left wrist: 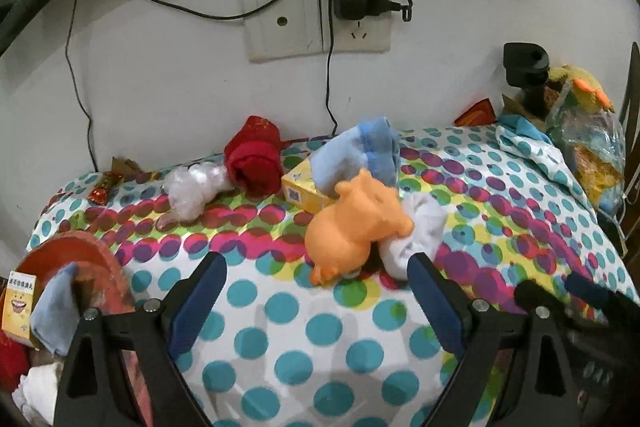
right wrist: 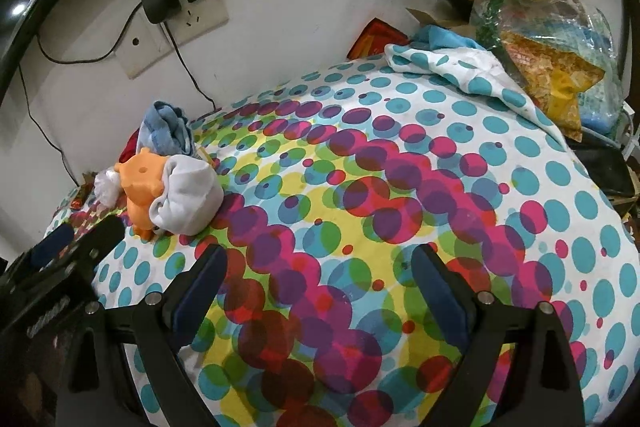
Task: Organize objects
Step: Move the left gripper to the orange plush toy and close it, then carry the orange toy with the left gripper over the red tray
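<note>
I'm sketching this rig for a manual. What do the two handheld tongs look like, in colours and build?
Both look alike. The left tongs and right tongs each have two black plastic arms shaped like braced triangles, with silver round bolt heads near the joints. The fingers carry dark blue pads on their inner faces. No cables, sleeves or hands are visible.
</note>
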`<state>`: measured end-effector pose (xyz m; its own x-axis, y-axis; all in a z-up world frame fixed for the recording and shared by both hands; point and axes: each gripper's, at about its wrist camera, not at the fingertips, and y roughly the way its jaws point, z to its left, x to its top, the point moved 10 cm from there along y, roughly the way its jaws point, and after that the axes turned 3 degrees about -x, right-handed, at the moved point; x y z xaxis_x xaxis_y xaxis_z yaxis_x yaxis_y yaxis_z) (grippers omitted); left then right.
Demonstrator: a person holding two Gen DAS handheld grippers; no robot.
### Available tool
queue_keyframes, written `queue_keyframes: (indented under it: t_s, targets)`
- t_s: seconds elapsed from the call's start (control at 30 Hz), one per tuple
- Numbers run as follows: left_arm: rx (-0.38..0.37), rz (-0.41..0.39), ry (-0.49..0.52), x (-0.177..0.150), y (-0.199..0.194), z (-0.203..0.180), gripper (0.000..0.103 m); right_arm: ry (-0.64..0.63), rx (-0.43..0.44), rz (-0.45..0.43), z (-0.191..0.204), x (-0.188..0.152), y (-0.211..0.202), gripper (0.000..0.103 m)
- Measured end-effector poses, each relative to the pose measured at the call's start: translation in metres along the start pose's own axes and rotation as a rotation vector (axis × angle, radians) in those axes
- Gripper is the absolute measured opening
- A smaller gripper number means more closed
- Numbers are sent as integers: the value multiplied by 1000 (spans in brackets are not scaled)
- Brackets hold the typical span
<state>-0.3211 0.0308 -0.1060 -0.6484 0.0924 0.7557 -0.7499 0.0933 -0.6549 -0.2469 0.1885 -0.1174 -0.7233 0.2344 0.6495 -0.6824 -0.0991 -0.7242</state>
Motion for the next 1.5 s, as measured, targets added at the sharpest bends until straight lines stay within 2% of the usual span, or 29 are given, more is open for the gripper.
queue_keyframes:
  t_s: [0.2,0.4,0.47,0.53,0.67,0.7,0.73,0.9,1.1,1.5]
  targets:
    - [5,2,23,14,16,-9,94,-6,5,-1,0,0,1,93]
    - [-31,42,14,16,39,-16,94,-6,5,-3,0,1,1,93]
    - [-49,37,20,17,43,-18,86,-7,-1,-4,-1,2,1,93]
    - [-86,27,10,20,45,-21,66,-6,-1,-4,-1,2,1,93]
    - [-114,42,-21,22,47,-23,63,-7,-1,-6,-1,4,2,93]
    - [-118,41,-19,23,45,-23,59,-7,-1,-4,-1,3,1,93]
    - [-119,32,-16,24,42,-23,50,-6,-5,-5,-2,3,2,93]
    - [-142,19,-17,29,23,-20,48,-7,-2,-5,-2,4,3,93]
    - [-128,-9,-25,34,-1,-12,48,-7,-1,-2,-1,4,2,93]
    - [-66,-39,-38,21,-52,10,48,-8,3,2,-1,4,3,93]
